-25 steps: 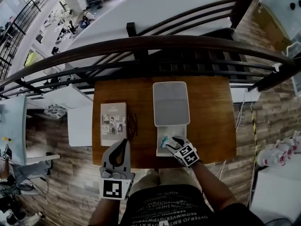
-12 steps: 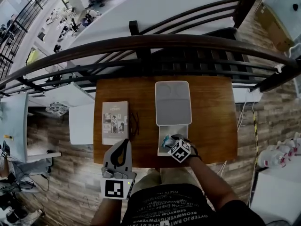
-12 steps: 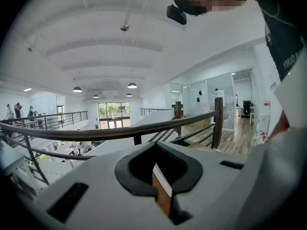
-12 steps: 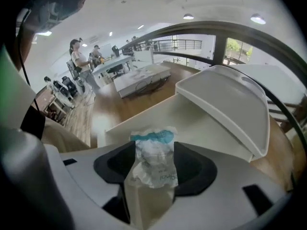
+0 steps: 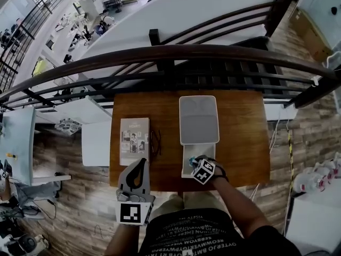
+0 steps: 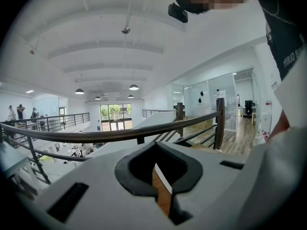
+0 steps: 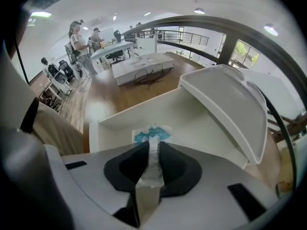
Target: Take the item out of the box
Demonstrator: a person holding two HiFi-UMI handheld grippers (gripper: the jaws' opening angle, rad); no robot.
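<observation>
A white box lies on the wooden table point(image 5: 240, 137), its lid point(image 5: 199, 120) folded open away from me and its shallow tray point(image 5: 187, 170) at the near end. In the tray lies a thin white packet with blue print point(image 5: 191, 161). My right gripper point(image 5: 196, 165) reaches into the tray. In the right gripper view its jaws are closing on the packet's point(image 7: 152, 134) near edge, and the pads pinch it. My left gripper point(image 5: 140, 163) hangs at the table's near edge, left of the box, shut and holding nothing; only a thin slit shows between its fingers.
A booklet point(image 5: 134, 141) lies left of the box with a pair of glasses point(image 5: 155, 143) beside it. A dark railing point(image 5: 176, 52) runs along the table's far side, with a drop behind it. A white shelf point(image 5: 96, 143) stands left of the table.
My right gripper has turned and settled lower into the tray, and its jaws have come together onto the packet. The left gripper has stayed in place.
</observation>
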